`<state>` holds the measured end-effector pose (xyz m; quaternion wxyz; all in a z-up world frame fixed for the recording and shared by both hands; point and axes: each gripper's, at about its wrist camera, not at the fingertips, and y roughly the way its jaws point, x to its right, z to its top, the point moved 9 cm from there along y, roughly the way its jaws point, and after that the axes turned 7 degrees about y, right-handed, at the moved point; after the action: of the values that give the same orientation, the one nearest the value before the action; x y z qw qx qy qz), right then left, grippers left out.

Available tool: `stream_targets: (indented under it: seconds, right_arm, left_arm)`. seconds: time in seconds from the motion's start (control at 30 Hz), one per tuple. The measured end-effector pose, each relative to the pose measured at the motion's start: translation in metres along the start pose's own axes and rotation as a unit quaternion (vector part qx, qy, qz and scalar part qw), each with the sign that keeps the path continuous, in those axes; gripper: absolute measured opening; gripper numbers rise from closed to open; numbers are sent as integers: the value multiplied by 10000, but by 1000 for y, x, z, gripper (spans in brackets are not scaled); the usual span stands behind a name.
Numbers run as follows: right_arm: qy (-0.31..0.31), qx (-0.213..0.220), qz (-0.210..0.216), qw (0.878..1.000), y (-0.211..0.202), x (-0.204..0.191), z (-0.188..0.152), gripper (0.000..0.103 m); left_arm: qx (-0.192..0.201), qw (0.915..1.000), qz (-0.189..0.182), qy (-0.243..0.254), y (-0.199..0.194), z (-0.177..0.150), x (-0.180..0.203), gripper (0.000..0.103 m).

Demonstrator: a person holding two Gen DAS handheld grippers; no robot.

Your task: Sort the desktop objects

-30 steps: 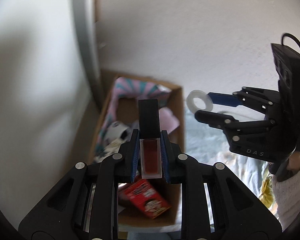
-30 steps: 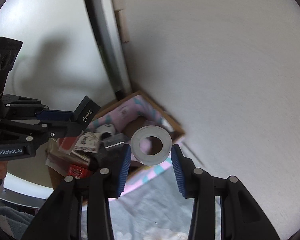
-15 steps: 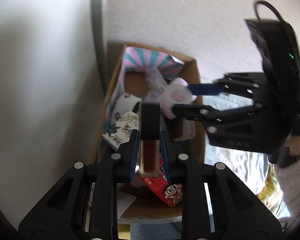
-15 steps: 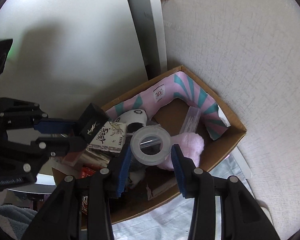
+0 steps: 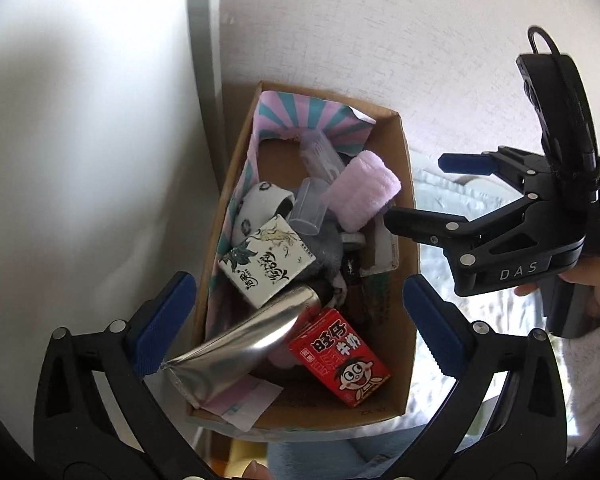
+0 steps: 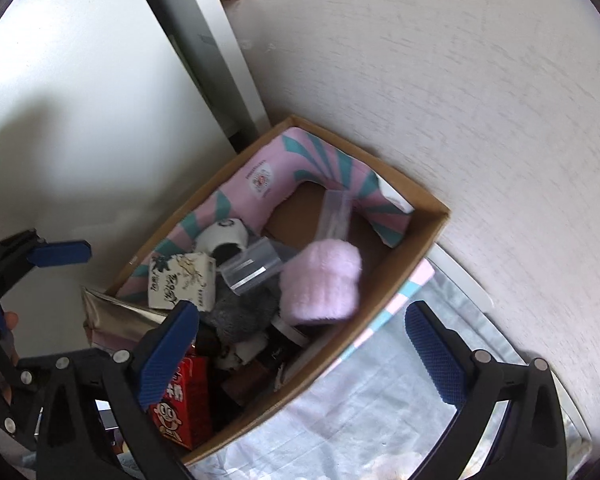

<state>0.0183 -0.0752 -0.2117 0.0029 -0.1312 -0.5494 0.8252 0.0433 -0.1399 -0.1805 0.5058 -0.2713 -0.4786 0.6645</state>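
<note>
Cardboard box crammed, against wall, both grippers opening above

The cardboard box is brown. Inside, a liner is pink with teal stripes. The drink carton is red with a cartoon face. A small box is white with black calligraphy. The fluffy roll is light pink, the tube shiny silver. Both gripper bodies are black with blue pads.
</note>
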Motion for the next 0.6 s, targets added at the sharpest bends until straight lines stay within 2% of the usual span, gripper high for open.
stream_targets:
  seconds: [0.2,0.6]
  right_arm:
    - [206,-25,-42,9998,2,-6,-4,103]
    - [743,129,-403,9963,-30,26,-21,103]
  left_arm:
    - [58,9999,-64,91,0,5,14,103]
    - [84,9990,115,419,-8,22,38,103]
